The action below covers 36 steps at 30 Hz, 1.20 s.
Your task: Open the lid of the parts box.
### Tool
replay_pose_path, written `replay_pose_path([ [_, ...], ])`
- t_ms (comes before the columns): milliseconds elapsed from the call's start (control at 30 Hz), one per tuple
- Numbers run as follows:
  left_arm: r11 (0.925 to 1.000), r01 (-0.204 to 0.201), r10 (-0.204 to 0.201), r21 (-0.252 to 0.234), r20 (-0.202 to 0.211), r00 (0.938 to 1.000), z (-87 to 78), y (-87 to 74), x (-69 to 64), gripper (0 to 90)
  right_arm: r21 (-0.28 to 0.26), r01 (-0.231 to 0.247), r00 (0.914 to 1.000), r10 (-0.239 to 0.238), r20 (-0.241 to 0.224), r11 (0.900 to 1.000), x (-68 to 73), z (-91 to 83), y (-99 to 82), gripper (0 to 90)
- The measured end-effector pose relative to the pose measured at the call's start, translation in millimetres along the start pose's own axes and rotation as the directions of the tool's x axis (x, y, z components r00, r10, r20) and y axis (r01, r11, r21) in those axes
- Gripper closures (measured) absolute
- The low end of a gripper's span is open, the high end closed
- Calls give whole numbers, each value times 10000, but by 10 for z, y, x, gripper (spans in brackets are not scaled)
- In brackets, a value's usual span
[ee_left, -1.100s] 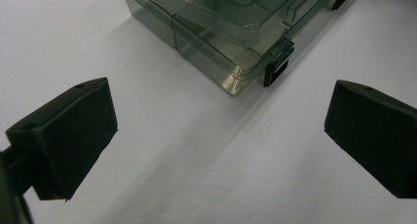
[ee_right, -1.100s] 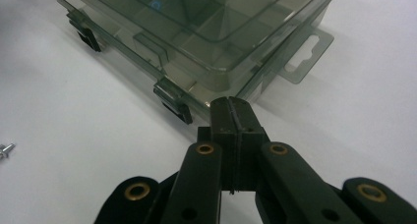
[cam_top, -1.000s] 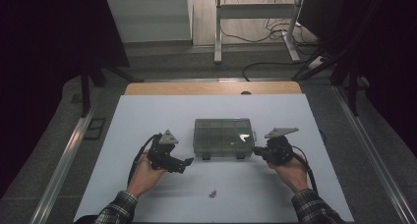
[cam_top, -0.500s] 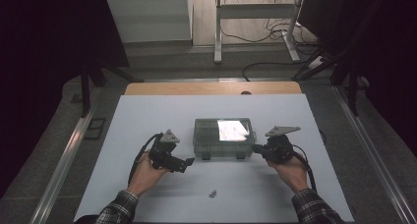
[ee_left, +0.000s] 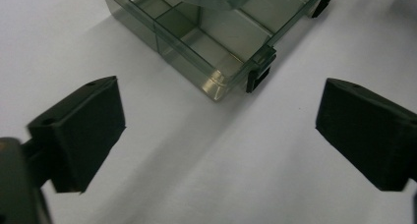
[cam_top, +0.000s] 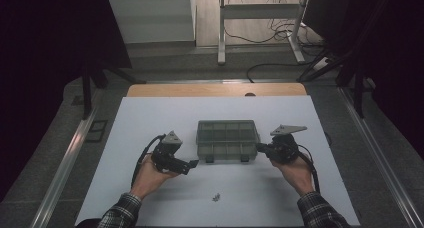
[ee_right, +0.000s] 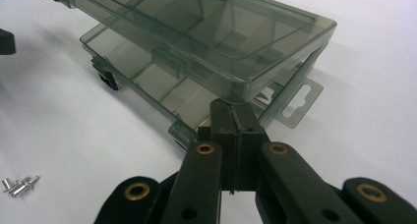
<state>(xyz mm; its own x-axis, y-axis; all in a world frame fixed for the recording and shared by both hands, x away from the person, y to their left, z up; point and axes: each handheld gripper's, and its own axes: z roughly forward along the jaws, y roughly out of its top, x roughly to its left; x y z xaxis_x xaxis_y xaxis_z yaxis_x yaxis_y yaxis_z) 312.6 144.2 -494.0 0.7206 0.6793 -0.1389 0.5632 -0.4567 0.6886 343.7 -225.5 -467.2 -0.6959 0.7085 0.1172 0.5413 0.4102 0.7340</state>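
The smoky transparent plastic compartment box (cam_top: 227,140) is lying in the middle of the white table (cam_top: 150,118), between the two hands, and its hinged lid (ee_right: 196,32) is now standing a little above the tray at the right side. The bright reflection that was moving over the lid half a second ago is gone, so I think the lid is being tilted. The right gripper (ee_right: 235,135) is doing this: its jaws are pressed fully together, and their tip is pushing under the lid's edge like a wedge. The left gripper (cam_top: 192,164) is waiting just beside the box's near left corner; its jaws have just been closing a little but are wide apart, with nothing between them. The opening is therefore only beginning. The box's long axis is running left to right across the table, with the two black latches (cam_top: 209,159) facing the person. A few small silver rivets (cam_top: 216,196) are lying nearer the person.
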Motion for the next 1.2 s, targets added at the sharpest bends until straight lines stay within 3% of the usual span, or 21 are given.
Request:
replay_pose_path([
  [267, 9997, -84, 82, -227, -82, 9999, 10, 7, -8, 251, 29, 207, 9998, -207, 9, 9998, 19, -8, 44, 887],
  [500, 9993, -86, 92, -364, 169, 9998, 46, 34, -7, 416, -98, 264, 9996, -265, -54, 9996, 28, -11, 105, 887],
  [800, 9982, -108, 132, -596, 385, 9992, 136, 97, -10, 671, -187, 77, 9999, -78, -73, 9998, 18, -32, 176, 887],
  [967, 9978, -232, 251, -619, 295, 9993, 176, 122, -13, 813, -277, -57, 10000, 56, -41, 9996, 4, -42, 214, 887],
  [1200, 9983, -285, 295, -510, 186, 9994, 274, 129, -20, 866, -417, -4, 10000, 3, -12, 9991, -7, -59, 277, 887],
])
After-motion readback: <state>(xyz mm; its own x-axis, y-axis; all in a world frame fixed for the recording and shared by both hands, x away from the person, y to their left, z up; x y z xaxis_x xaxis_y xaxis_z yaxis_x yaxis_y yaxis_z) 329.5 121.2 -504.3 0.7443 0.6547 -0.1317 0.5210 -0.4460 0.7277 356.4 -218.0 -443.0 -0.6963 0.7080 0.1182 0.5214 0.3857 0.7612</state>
